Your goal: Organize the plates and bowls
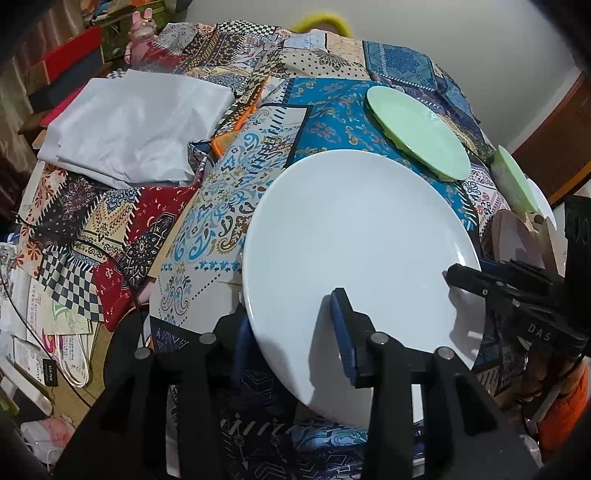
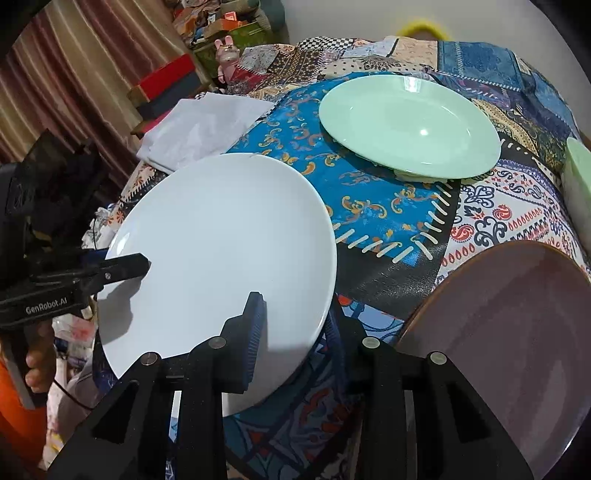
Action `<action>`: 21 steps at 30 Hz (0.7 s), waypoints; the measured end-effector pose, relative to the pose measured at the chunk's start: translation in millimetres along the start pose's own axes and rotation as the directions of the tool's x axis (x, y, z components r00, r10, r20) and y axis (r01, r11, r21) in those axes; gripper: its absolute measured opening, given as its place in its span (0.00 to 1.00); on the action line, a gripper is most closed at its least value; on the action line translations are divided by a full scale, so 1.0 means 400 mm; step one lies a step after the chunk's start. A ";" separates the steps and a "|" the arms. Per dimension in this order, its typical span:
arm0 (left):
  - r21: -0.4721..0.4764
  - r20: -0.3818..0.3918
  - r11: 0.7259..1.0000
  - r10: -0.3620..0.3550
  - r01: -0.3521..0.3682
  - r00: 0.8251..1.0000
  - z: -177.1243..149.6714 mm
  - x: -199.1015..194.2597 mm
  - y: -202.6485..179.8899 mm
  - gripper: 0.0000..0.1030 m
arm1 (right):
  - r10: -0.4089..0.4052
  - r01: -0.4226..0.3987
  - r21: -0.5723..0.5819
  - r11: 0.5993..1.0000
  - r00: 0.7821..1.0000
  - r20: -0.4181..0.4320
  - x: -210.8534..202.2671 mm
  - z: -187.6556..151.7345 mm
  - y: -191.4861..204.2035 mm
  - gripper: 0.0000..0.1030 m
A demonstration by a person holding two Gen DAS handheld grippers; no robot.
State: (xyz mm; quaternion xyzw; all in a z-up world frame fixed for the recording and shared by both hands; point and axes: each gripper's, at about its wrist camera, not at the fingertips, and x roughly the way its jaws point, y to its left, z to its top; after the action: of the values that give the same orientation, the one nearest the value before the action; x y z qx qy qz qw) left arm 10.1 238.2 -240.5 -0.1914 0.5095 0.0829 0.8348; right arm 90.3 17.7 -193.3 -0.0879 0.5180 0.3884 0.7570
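A large white plate (image 1: 354, 236) (image 2: 221, 236) hangs tilted over the patchwork-covered table, between both grippers. My right gripper (image 2: 293, 306) is shut on its right rim, one blue pad (image 2: 255, 332) on top and the other underneath. My left gripper (image 1: 290, 310) straddles the opposite rim with its jaws wider apart, and the upper pad (image 1: 341, 328) seems just off the plate's face. A pale green plate (image 1: 417, 133) (image 2: 406, 125) lies flat farther back. A brownish-mauve plate (image 2: 498, 332) (image 1: 517, 236) sits at the near right.
A folded white cloth (image 1: 129, 125) (image 2: 203, 129) lies at the back left of the table. A pale green dish (image 1: 513, 181) (image 2: 578, 173) stands on edge at the right. Boxes, bags and a pink rabbit figure (image 1: 142, 29) crowd the area left of the table.
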 end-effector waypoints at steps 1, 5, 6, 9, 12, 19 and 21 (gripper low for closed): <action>-0.002 -0.001 1.000 0.000 0.000 1.000 -0.001 -0.002 0.000 0.39 | 0.008 -0.008 0.007 1.000 1.000 0.002 -0.002 -0.002 -0.004 0.27; -0.001 0.005 1.000 -0.003 0.003 1.000 -0.003 -0.011 -0.008 0.39 | 0.004 -0.004 0.012 1.000 1.000 0.015 -0.013 -0.004 -0.005 0.25; 0.000 0.008 1.000 -0.003 0.003 1.000 -0.003 -0.013 -0.010 0.39 | -0.005 0.005 0.006 1.000 1.000 0.021 -0.017 -0.004 -0.003 0.25; 0.004 0.023 1.000 -0.008 0.008 1.000 0.000 -0.025 -0.019 0.39 | -0.007 0.006 0.009 1.000 0.999 0.036 -0.029 -0.005 -0.006 0.25; 0.012 0.033 1.000 -0.013 0.012 0.999 0.004 -0.032 -0.031 0.39 | -0.004 0.003 0.020 1.000 0.999 0.052 -0.044 -0.008 -0.015 0.25; 0.042 0.060 0.999 -0.030 0.027 0.998 0.009 -0.052 -0.070 0.39 | -0.010 0.006 0.044 0.999 0.996 0.089 -0.081 -0.019 -0.034 0.25; 0.049 0.067 0.998 -0.034 0.031 0.997 0.010 -0.058 -0.081 0.39 | -0.016 0.011 0.048 0.999 0.995 0.101 -0.094 -0.023 -0.038 0.25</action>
State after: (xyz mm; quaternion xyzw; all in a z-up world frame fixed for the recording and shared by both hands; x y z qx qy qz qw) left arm 13.5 211.4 -210.6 -0.1764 0.4796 0.0635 0.8572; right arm 88.0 -16.3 -169.3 -0.0538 0.4874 0.3748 0.7868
